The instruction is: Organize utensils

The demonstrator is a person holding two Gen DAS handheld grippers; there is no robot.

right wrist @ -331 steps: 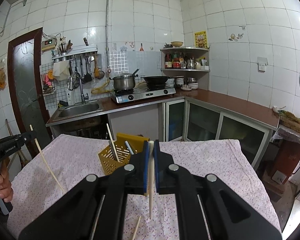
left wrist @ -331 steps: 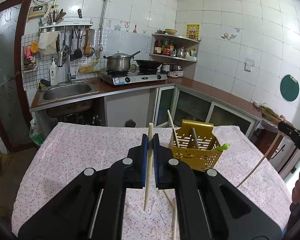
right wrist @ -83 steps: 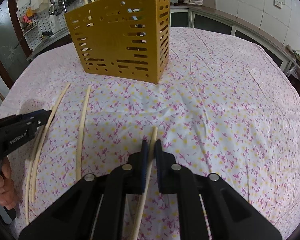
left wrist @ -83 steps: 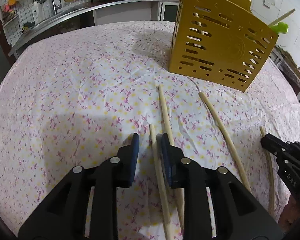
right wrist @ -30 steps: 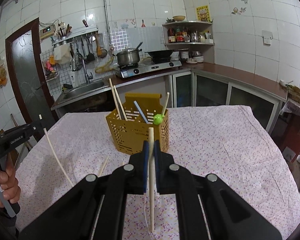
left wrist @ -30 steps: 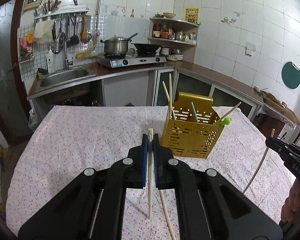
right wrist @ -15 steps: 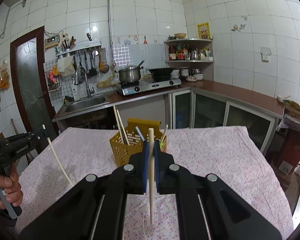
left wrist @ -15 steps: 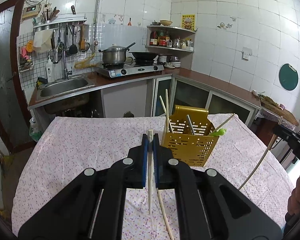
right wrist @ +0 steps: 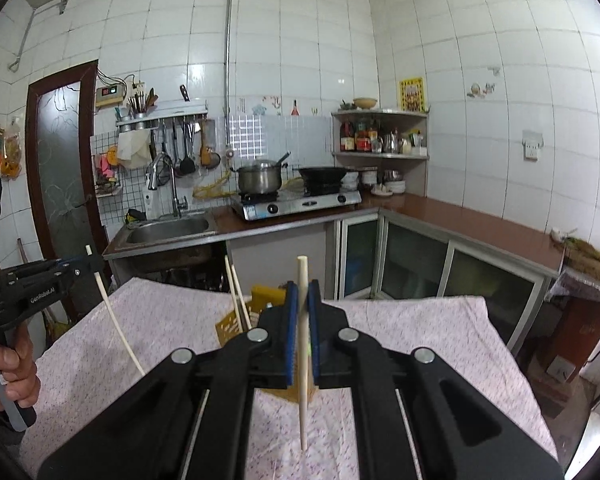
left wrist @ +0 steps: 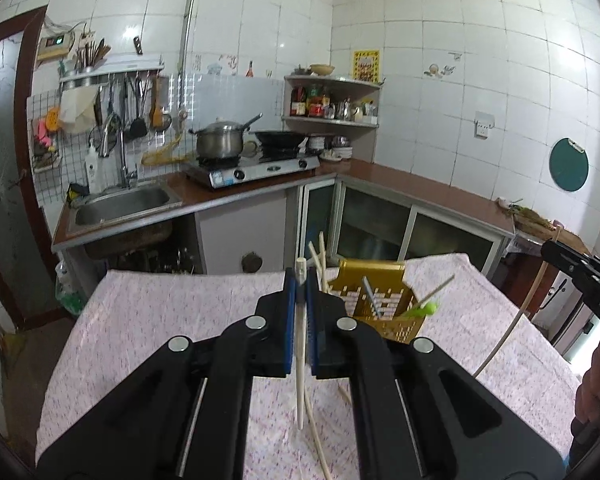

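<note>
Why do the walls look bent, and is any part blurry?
Both views: a fisheye lens bows the tiled walls and darkens the corners. Left wrist view: the green utensil in the yellow holder is smeared. Right wrist view: mostly sharp.

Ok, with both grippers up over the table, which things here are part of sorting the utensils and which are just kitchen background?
Part of the job:
- left gripper, shut on a chopstick
- right gripper, shut on a second chopstick
- yellow utensil basket
- loose chopstick on the tablecloth

Just background:
- pot
- wok
- sink
- corner shelf
</note>
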